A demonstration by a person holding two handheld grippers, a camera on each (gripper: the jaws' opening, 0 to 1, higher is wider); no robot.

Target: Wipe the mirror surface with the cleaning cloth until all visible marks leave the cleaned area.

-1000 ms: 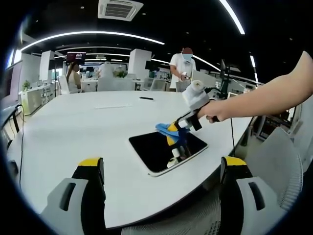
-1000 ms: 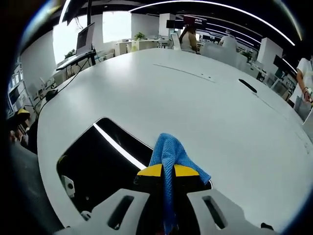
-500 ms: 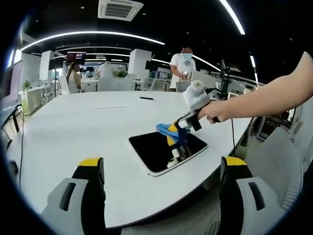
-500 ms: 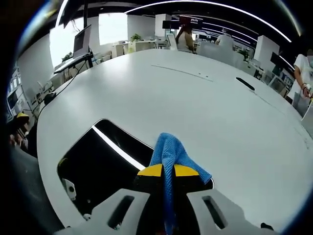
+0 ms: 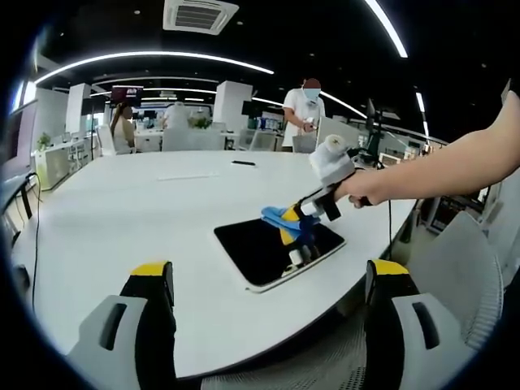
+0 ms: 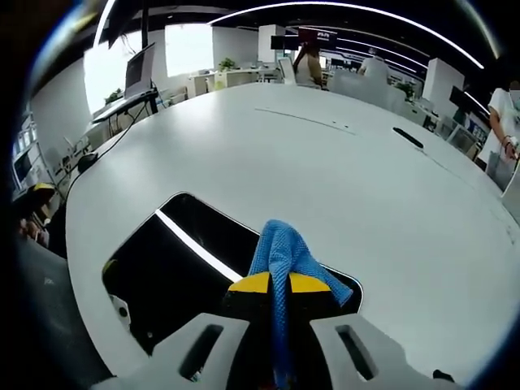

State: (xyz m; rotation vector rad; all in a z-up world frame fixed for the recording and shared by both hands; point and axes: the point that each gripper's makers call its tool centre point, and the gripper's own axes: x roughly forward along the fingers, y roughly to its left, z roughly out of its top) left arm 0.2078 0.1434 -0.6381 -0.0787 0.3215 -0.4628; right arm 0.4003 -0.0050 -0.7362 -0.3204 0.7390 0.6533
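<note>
Since a second ago, the right gripper [image 5: 297, 224] has slid a little toward the mirror's far-right corner, and more of the dark glass now shows in the right gripper view. Its jaws are clamped on the blue cleaning cloth [image 6: 283, 258], which hangs over the mirror [image 5: 268, 252] (whether it actually touches the glass is hard to tell). That mirror lies flat near the edge of the white table [image 5: 122, 211], reflecting a ceiling light strip. Meanwhile the left gripper [image 5: 268, 325] hovers well back from the mirror, jaws spread wide apart, holding nothing.
</note>
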